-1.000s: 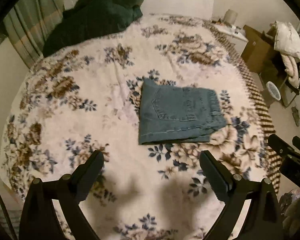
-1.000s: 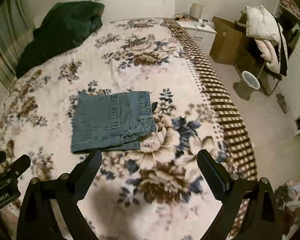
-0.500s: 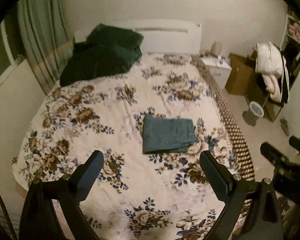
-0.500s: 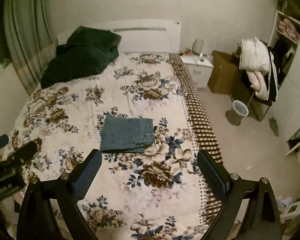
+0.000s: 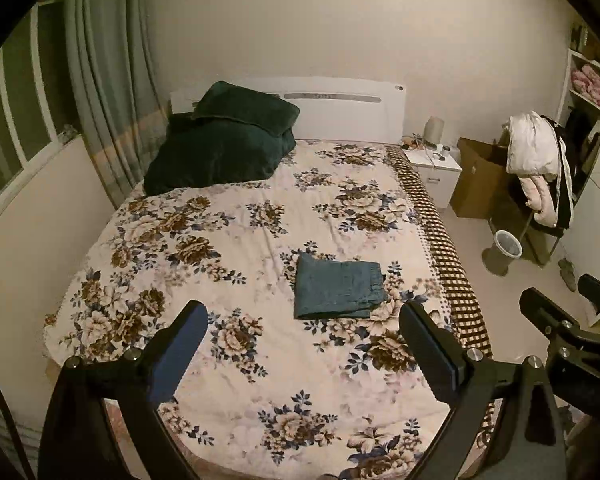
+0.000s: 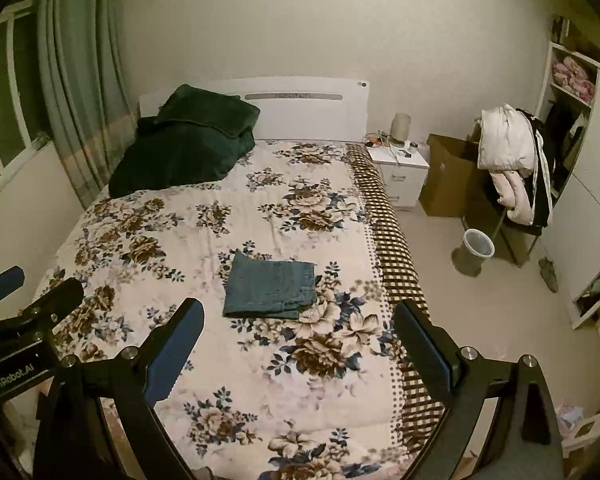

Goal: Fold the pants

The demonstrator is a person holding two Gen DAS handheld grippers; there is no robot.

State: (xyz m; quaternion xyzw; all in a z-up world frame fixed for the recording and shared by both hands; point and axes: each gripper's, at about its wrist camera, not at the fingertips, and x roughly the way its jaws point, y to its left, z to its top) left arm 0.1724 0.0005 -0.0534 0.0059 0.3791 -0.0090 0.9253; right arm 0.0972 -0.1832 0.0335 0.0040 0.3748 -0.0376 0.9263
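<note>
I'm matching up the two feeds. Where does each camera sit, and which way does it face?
Left wrist: on the left claw, above the bed's foot, facing the headboard; its open fingers frame the folded pants.
Right wrist: on the right claw, same heading; open fingers show.
Shared: pants, floral bedspread, each other's claw.

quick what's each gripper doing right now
Left gripper: open, holding nothing.
Right gripper: open, holding nothing; the folded blue denim pants lie on the bed.
</note>
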